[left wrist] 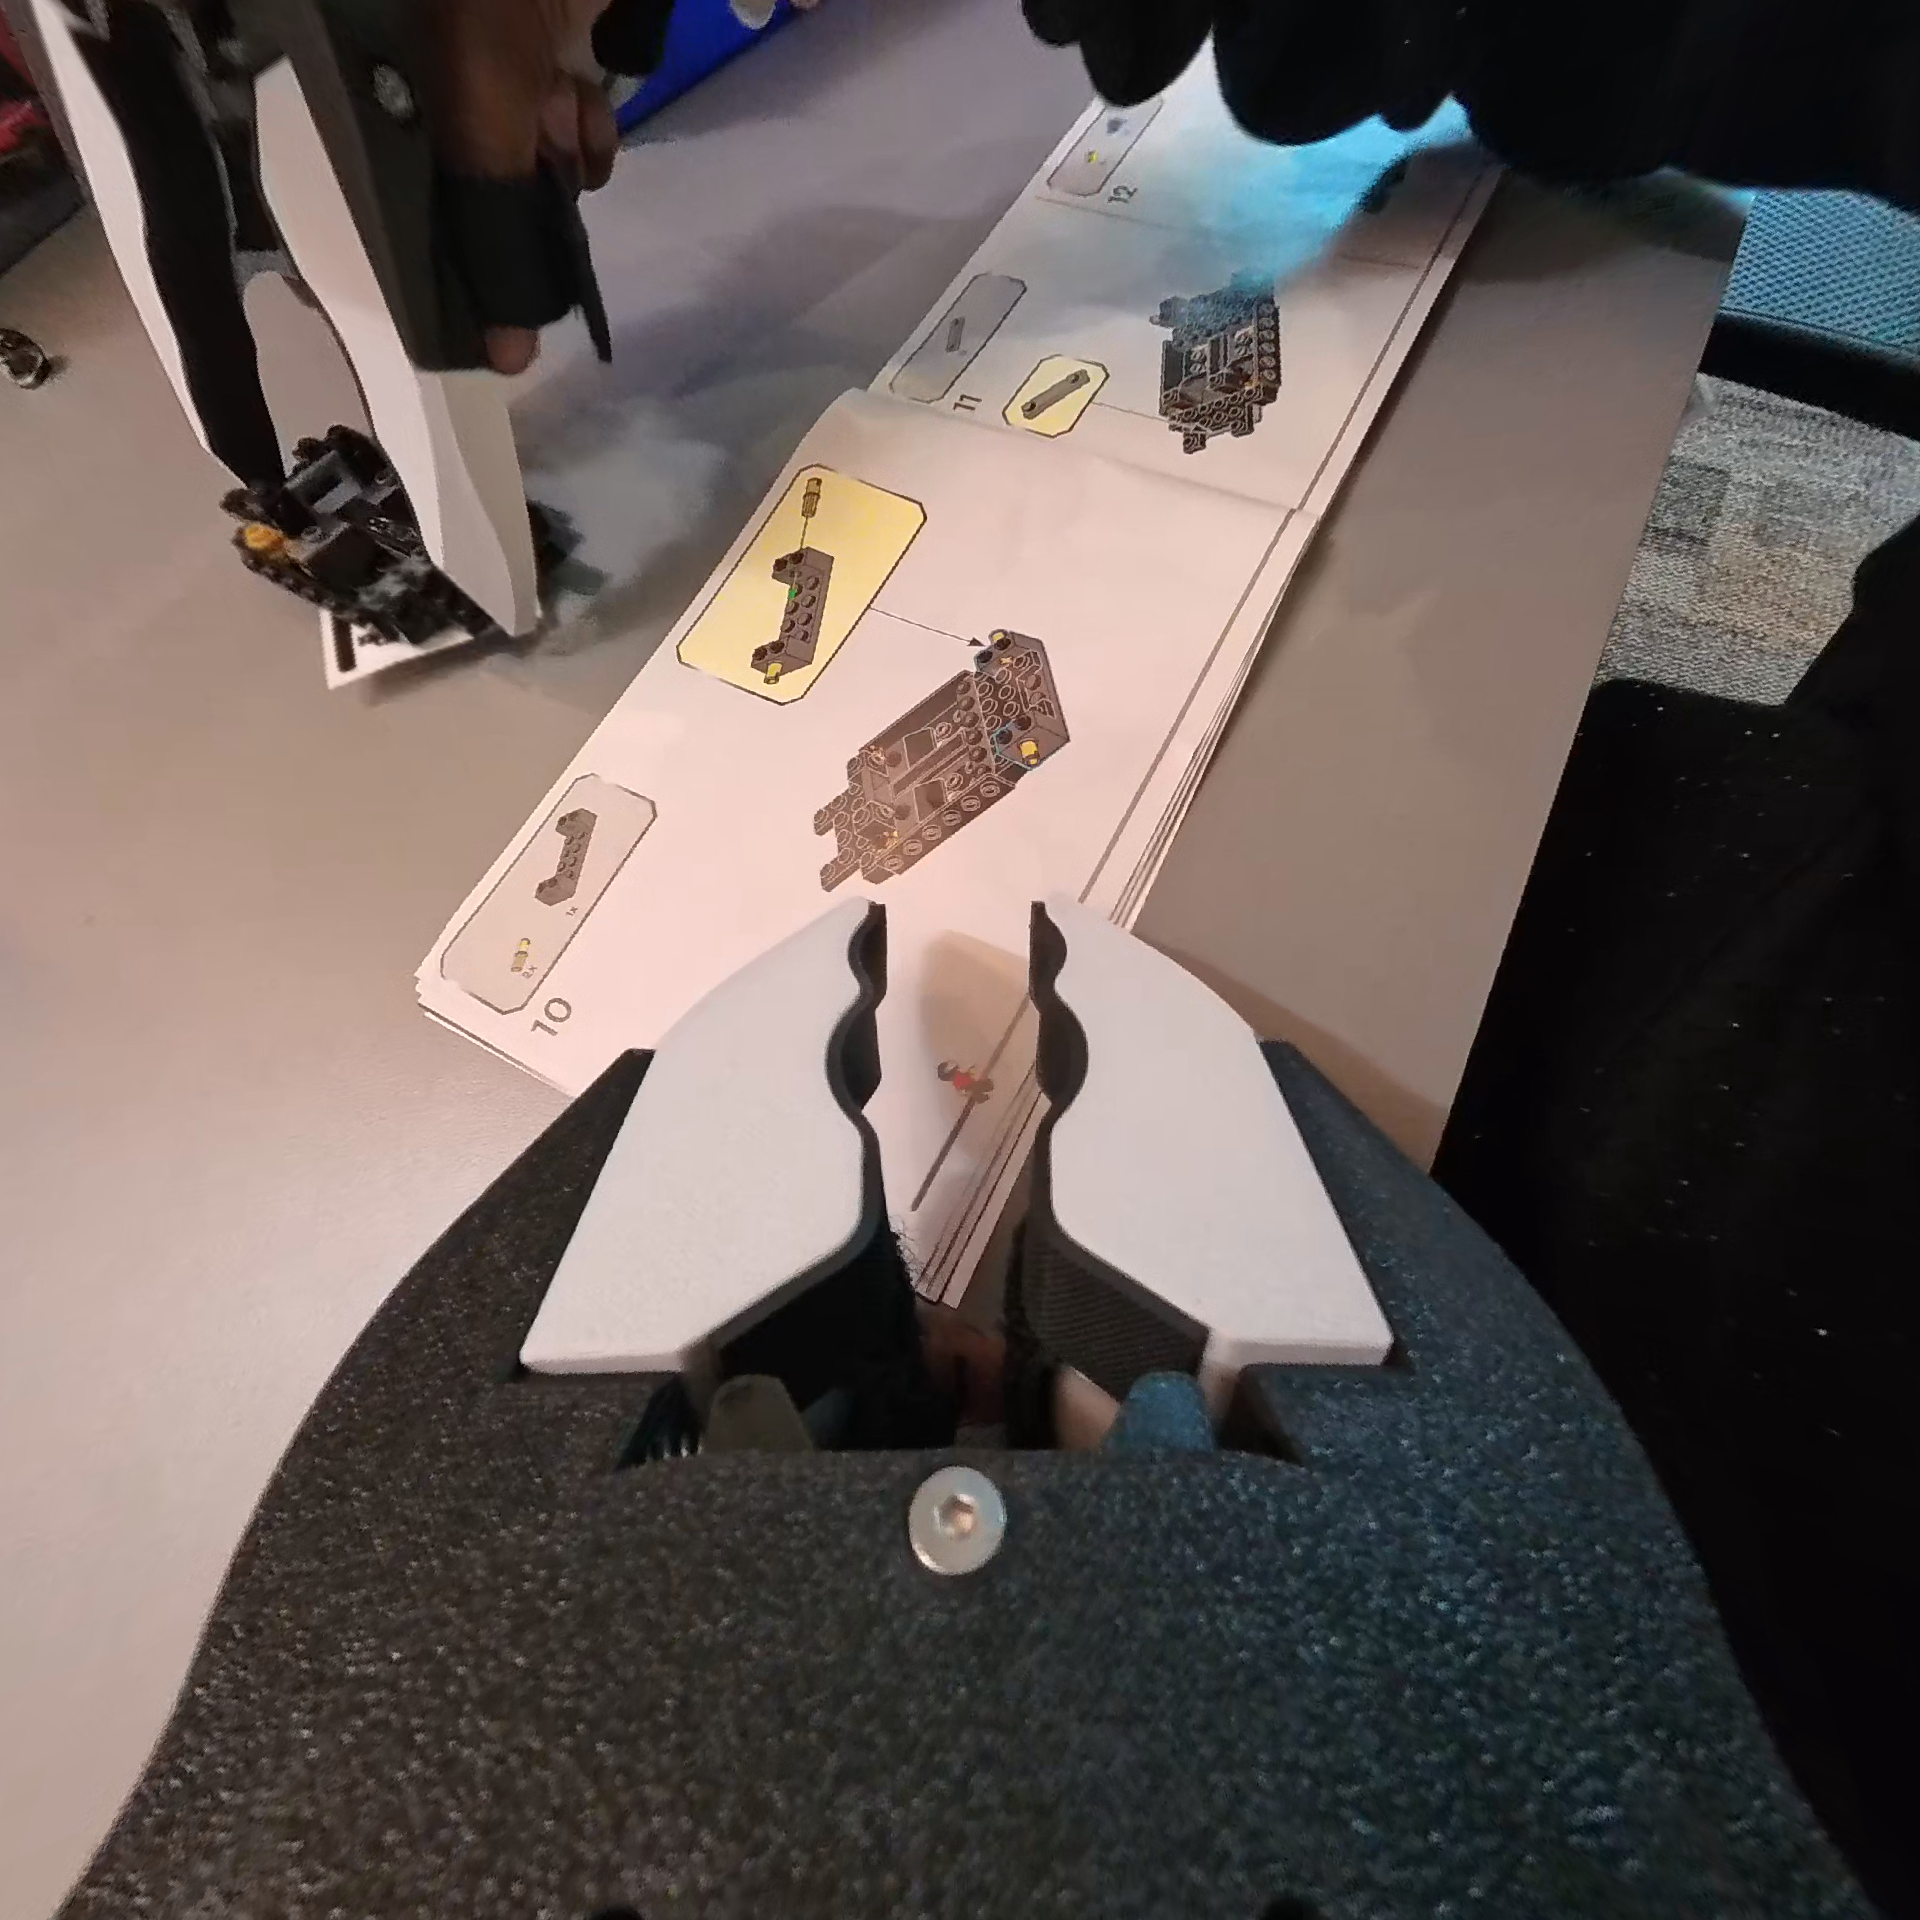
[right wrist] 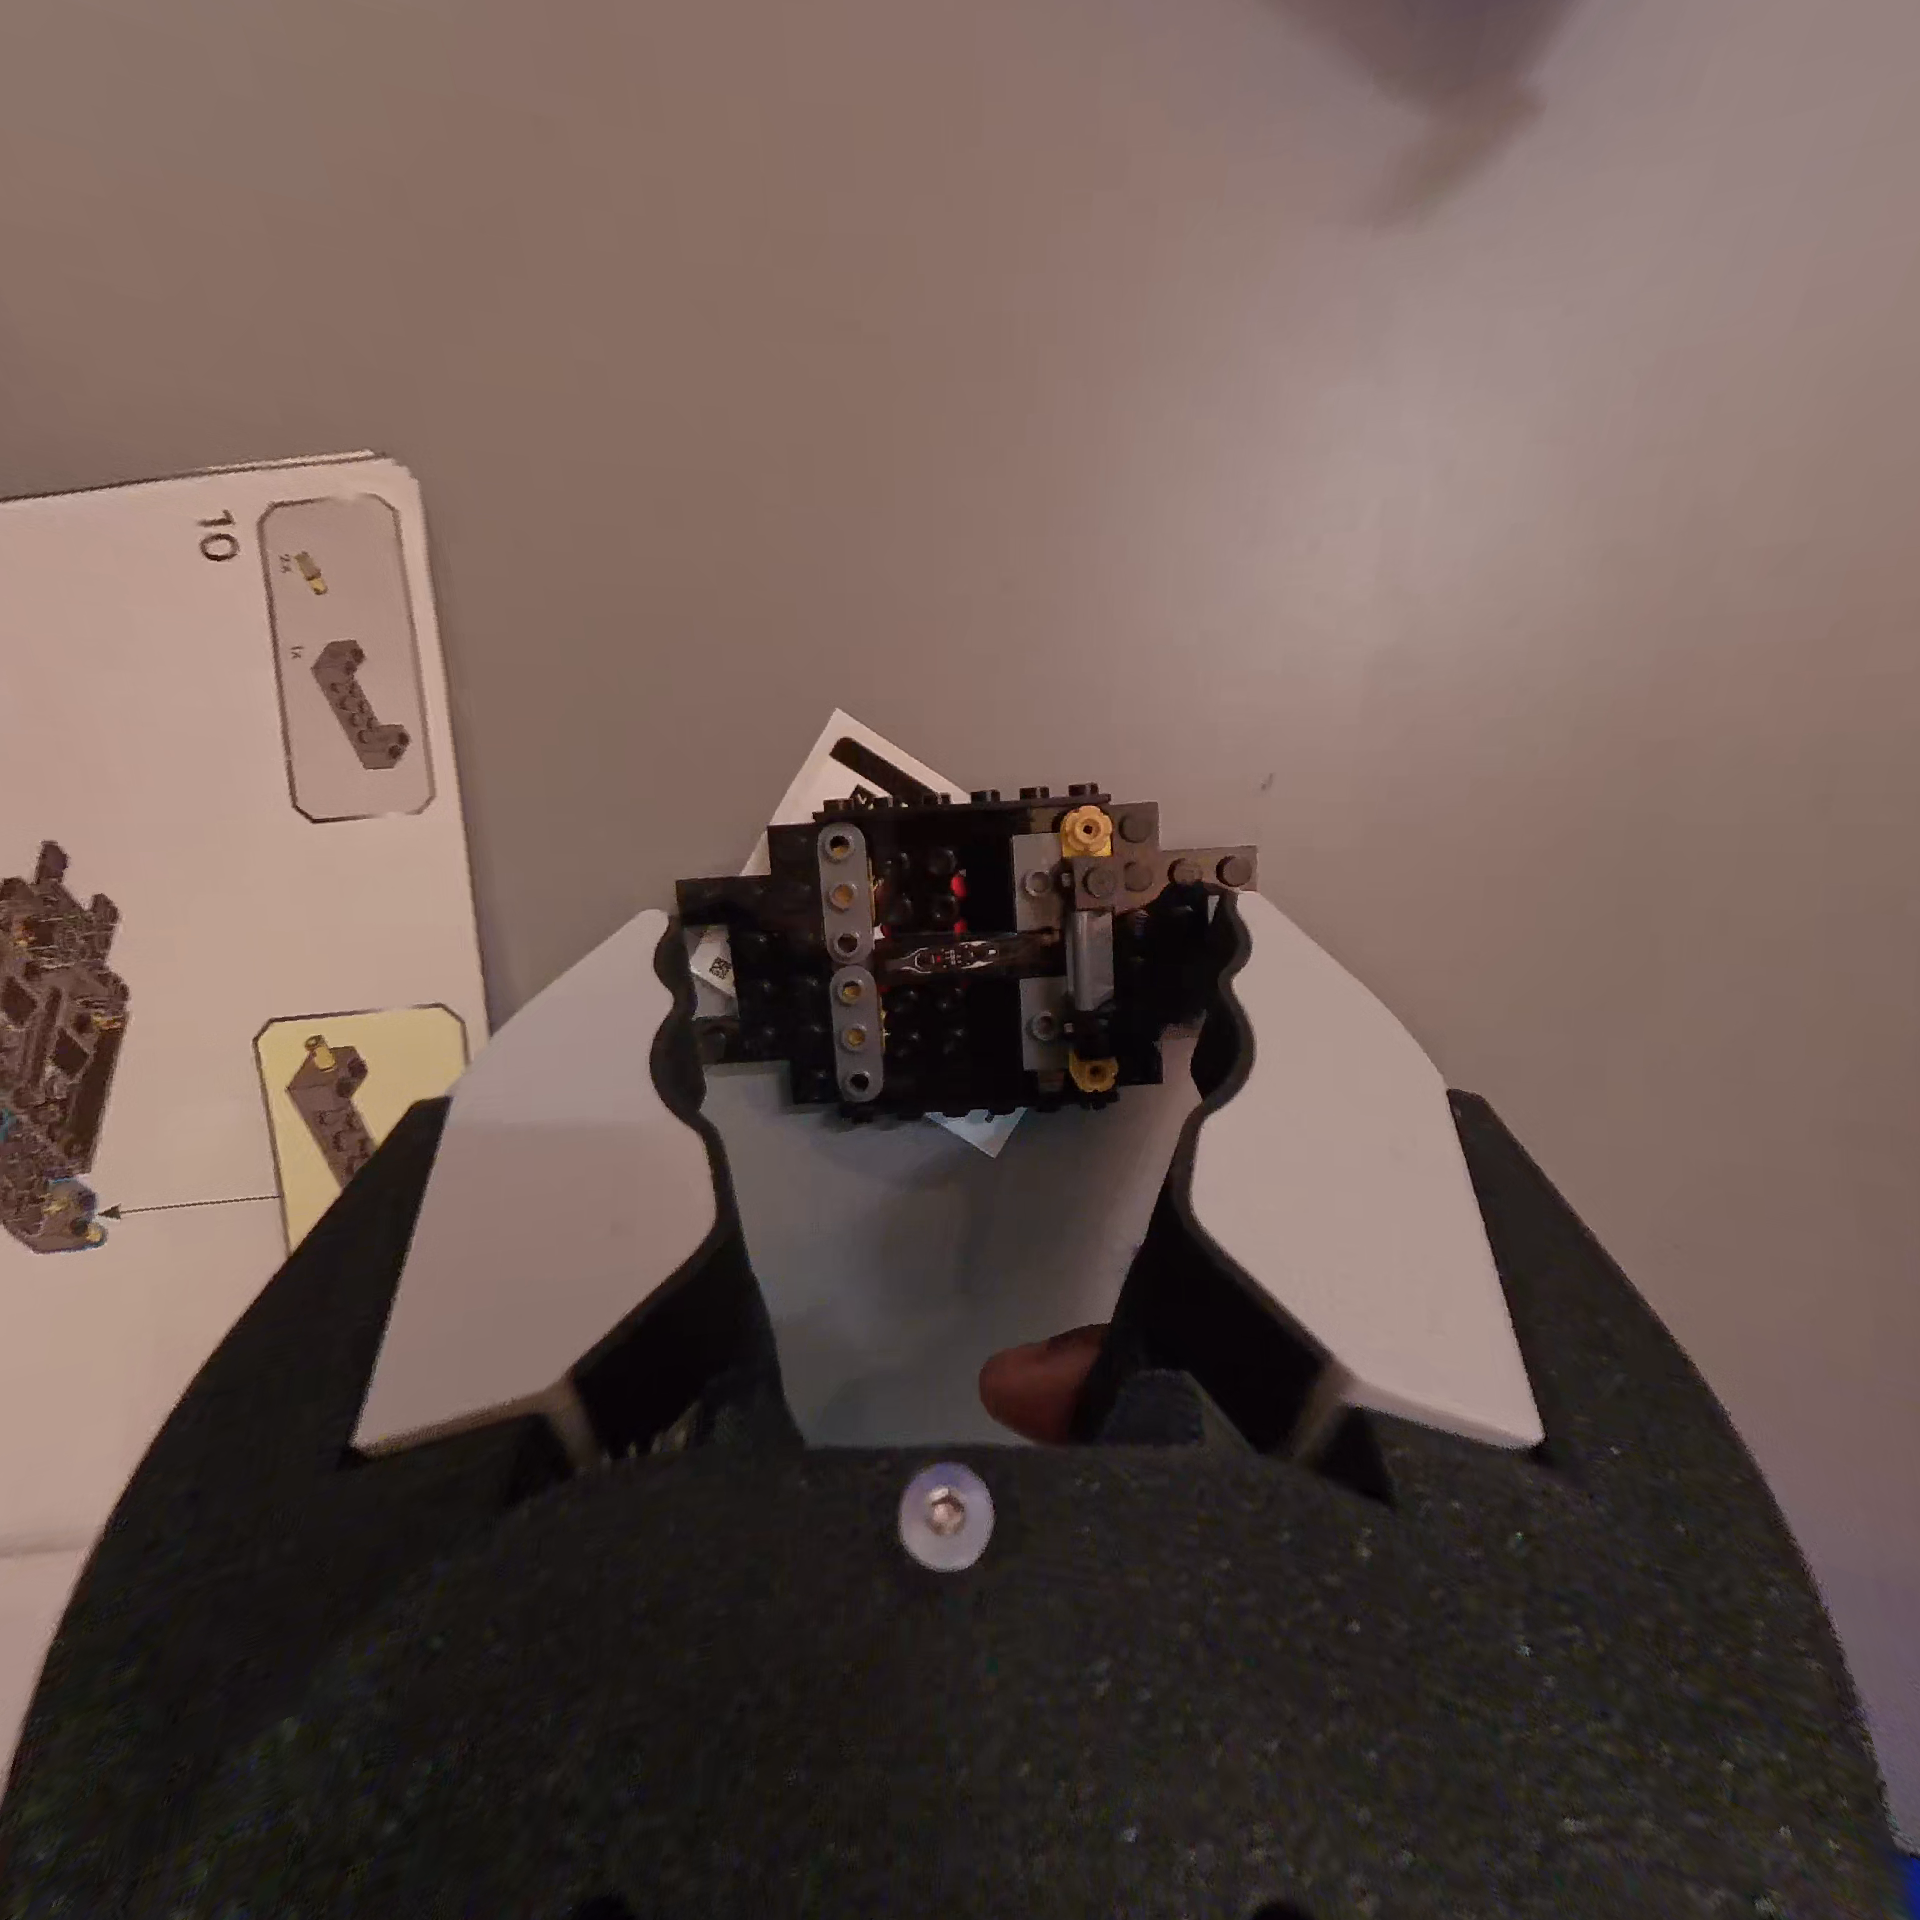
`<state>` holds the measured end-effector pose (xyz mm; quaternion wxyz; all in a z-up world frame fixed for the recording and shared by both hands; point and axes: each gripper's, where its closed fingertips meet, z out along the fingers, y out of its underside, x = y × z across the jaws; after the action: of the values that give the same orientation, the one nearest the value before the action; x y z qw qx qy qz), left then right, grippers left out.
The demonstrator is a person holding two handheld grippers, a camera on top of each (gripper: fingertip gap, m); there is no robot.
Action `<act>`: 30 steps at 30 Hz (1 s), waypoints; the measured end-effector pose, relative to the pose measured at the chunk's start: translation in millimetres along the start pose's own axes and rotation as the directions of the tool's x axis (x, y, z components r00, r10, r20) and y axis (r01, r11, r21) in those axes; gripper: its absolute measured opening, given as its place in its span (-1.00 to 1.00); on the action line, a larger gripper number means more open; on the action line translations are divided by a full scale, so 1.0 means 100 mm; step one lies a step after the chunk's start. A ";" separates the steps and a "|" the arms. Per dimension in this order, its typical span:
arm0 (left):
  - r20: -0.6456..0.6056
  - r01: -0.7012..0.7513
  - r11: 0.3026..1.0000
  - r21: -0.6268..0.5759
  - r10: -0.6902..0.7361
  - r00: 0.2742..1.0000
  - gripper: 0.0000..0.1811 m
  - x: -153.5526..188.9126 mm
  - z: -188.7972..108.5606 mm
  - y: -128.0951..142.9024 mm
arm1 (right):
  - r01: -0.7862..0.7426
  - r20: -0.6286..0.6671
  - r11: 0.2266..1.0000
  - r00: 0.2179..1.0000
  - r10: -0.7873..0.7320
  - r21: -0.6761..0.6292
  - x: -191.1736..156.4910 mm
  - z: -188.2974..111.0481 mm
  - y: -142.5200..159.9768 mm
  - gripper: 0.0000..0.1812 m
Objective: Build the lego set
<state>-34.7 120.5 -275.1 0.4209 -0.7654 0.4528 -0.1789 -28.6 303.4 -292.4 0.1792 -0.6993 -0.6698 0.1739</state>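
A black lego assembly point(right wrist: 935, 997) with grey beams and yellow pins sits between the fingers of my right gripper point(right wrist: 951, 925), which is shut on its two sides. In the left wrist view the same assembly point(left wrist: 322, 530) rests on the grey table under the right gripper point(left wrist: 364, 551), on a white printed tag point(left wrist: 384, 649). My left gripper point(left wrist: 956, 914) is open and empty. It hovers over the near corner of the open instruction booklet point(left wrist: 1039, 582). The booklet also shows at the left of the right wrist view point(right wrist: 156, 935).
The grey table point(left wrist: 208, 935) ends at its right edge point(left wrist: 1558, 831), with a dark chair and carpet beyond. A dark gloved hand point(left wrist: 1351, 73) hangs over the booklet's far end. A small dark piece point(left wrist: 21, 358) lies at the far left. A blue object point(left wrist: 686, 62) is at the back.
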 end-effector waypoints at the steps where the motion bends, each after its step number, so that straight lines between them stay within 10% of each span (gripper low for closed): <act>1: -0.001 0.002 1.000 0.001 -0.002 1.000 -0.71 0.00 0.00 0.00 | 0.000 -0.001 1.000 1.000 0.000 0.009 -0.01 -0.03 -0.01 0.03; 13: 0.010 -0.017 1.000 -0.026 0.017 1.000 -0.69 0.00 0.02 0.03 | 0.059 0.022 0.998 0.998 -0.059 0.021 -0.76 -0.82 0.40 0.03; 24: 0.042 -0.044 0.997 -0.061 0.046 0.998 -0.68 -0.01 0.04 0.07 | 0.107 0.056 0.992 0.993 -0.104 -0.063 -1.22 -0.88 1.17 0.03; 27: 0.048 -0.014 0.998 0.055 0.011 0.999 -0.60 -0.05 -0.02 -0.12 | 0.105 0.009 0.994 0.994 -0.105 -0.031 -1.18 -0.92 1.18 0.03; 30: -0.222 0.277 0.926 0.257 -0.222 0.949 -0.48 0.08 -0.16 -0.62 | 0.149 -0.077 0.983 0.987 -0.140 0.112 -1.12 -1.06 0.93 0.03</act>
<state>-7.2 120.5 -216.6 0.4554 -0.7277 0.3588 -0.3664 98.7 185.6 -244.4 0.2551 -0.6427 -0.7008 0.1751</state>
